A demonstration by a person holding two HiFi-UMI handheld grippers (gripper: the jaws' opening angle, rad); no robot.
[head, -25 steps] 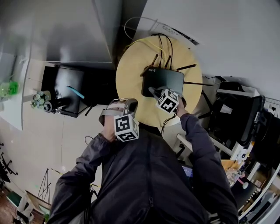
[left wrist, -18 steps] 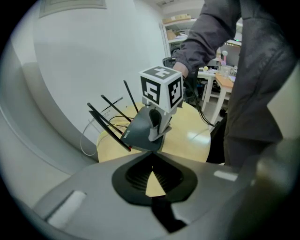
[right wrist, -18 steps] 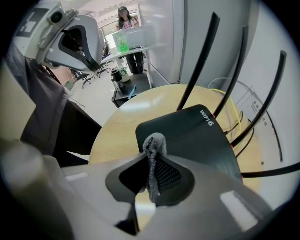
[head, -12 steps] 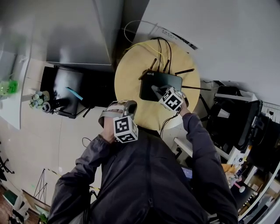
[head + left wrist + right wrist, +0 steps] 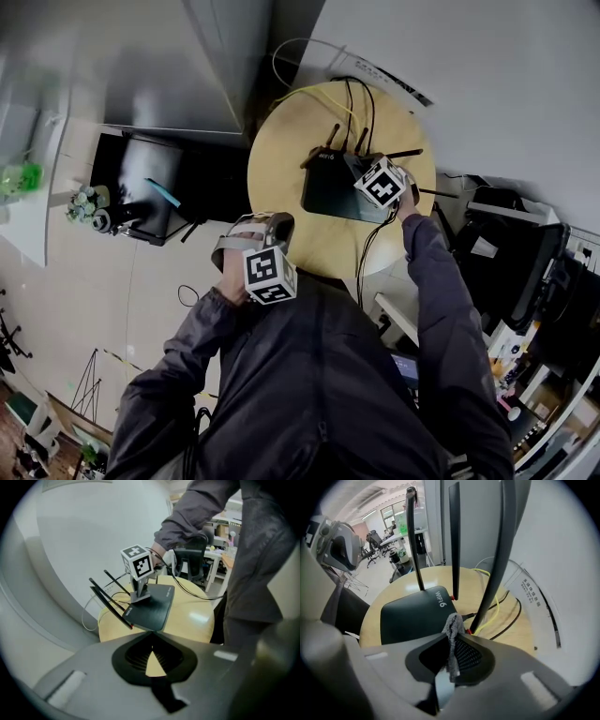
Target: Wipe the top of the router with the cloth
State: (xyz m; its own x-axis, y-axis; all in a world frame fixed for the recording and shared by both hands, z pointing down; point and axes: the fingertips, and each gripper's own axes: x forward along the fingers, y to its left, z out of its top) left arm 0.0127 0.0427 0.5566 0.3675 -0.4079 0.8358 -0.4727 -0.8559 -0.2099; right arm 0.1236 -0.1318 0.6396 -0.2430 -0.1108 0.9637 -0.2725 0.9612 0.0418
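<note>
On a round wooden table, a black router lying flat, marked "WIFI 6" near its back edge, with thin black antennas standing up from that edge. Only three of them plain in the right gripper view, the nearest running out of the top of the frame. Behind the router, a yellow cable and black cables trailing over the table toward the wall, their ends out of sight.

Right gripper pressed together on a grey cloth, a narrow fold of it poking out past the jaw tips. Cloth tip over the router's back right corner, just beside a red-ringed antenna base. Contact between cloth and router top hidden there by the jaws. From the left gripper view, gripper tip down on the router's top near the antennas, but too small to make out the cloth itself. In the head view, cloth and jaws both covered by the marker cube.

Left gripper closed at the tips with nothing between the jaws, only a sliver of table showing through the gap behind them. Held off the table's near edge, close to the person's dark jacket, well apart from the router.

Print on the curved white panel beside the table too small to read.
</note>
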